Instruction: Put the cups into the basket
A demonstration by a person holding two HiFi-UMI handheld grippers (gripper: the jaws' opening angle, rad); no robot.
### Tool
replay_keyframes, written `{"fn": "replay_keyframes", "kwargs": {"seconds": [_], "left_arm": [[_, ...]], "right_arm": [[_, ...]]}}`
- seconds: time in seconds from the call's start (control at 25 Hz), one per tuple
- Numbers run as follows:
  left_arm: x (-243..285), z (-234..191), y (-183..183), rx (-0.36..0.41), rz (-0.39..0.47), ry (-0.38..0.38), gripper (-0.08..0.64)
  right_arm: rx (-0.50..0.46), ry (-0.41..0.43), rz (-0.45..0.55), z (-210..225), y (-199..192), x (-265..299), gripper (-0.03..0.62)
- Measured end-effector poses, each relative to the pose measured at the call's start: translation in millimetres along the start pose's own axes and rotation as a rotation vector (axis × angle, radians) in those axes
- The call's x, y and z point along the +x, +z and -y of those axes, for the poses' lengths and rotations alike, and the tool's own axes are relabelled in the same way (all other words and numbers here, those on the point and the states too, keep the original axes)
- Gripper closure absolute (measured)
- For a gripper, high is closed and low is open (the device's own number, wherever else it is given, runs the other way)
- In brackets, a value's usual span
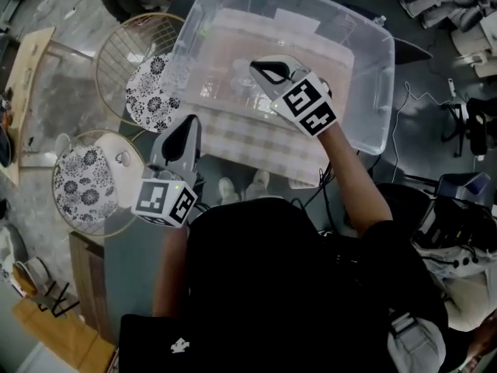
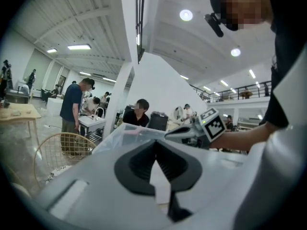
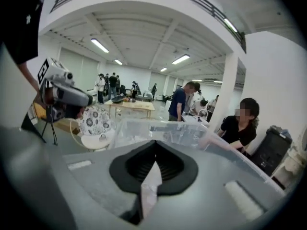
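Observation:
A clear plastic bin (image 1: 365, 92) stands on a checked cloth, and faint clear cups (image 1: 242, 85) show inside it. My right gripper (image 1: 260, 67) hangs above the bin's middle, shut with nothing between its jaws. Two round wire baskets with flowered liners sit at the left, the far basket (image 1: 116, 45) and the near basket (image 1: 70, 216). A small white cup with a handle (image 1: 123, 158) lies in the near one. My left gripper (image 1: 189, 121) hovers between the baskets and the bin, pointing roughly level, its jaws together and empty. In the gripper views the left gripper (image 2: 156, 147) and right gripper (image 3: 154, 147) both show their pads meeting.
A wooden side table (image 1: 31, 76) stands at the far left and a wooden piece (image 1: 85, 286) at the near left. Cables and chairs (image 1: 466, 123) crowd the floor at the right. Several people stand and sit around tables (image 3: 129, 104) beyond the bin.

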State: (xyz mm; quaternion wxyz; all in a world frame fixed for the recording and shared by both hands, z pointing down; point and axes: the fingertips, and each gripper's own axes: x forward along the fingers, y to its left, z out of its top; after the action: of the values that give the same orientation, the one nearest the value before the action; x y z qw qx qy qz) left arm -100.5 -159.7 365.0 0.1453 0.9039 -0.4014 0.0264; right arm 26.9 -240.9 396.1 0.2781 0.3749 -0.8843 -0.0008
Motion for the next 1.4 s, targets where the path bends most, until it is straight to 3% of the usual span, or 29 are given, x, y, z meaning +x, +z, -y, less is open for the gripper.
{"fn": "replay_keyframes", "kwargs": {"seconds": [0.24,0.48,0.76,1.16,1.4], "left_arm": [[-6,14,4,0.012,0.01,-0.069,0.555],[-17,27,0,0.018,0.01,-0.122,0.555],[-34,35,0,0.036,0.011,-0.16,0.555],[-51,40,-6,0.036,0.004,-0.201,0.555],[-54,41,-9,0.031,0.0,-0.216,0.555]], "right_arm": [[0.129,-0.066,0.134,-27,27,-53,0.591],[0.172,-0.121,0.195,-59,31,-85,0.591],[0.21,-0.182,0.19,-91,29,-99,0.591],[0.356,-0.198,0.249,-118,23,-112,0.591],[0.363,-0.204,0.246,-127,23,-114,0.591]]}}
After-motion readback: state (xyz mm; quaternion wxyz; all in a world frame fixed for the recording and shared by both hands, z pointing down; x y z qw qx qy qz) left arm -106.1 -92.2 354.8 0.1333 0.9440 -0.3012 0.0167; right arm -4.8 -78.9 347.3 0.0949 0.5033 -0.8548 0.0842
